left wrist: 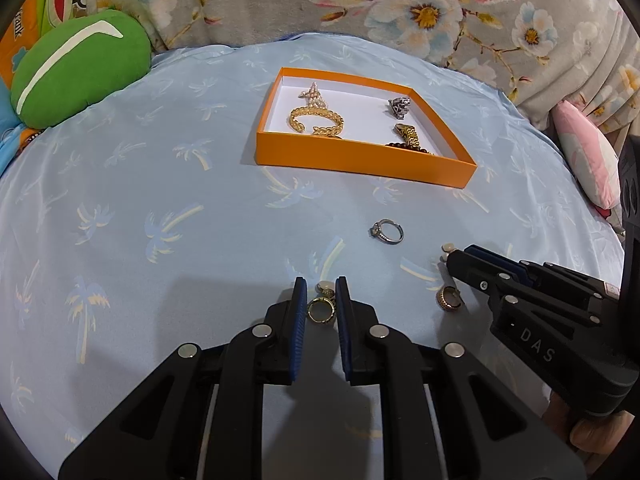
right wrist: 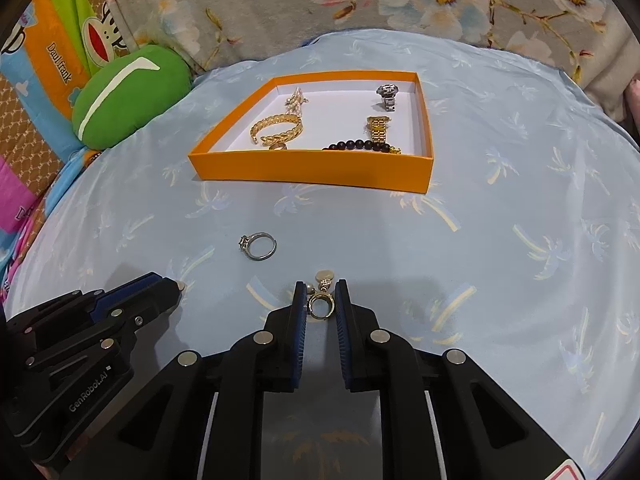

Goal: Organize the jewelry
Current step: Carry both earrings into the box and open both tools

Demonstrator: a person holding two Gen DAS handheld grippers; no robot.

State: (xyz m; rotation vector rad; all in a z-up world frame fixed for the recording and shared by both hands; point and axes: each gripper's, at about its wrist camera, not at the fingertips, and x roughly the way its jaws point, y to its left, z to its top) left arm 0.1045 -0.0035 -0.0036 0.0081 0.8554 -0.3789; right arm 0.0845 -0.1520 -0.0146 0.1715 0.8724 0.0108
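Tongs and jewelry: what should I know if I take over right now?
Left tongs: shut on a gold earring.
Right tongs: around the other gold earring; grip unclear.
Done: gold bangle, black bead bracelet and more lie in the orange box.
To do: both earrings, plus the silver ring lying on the blue cloth.
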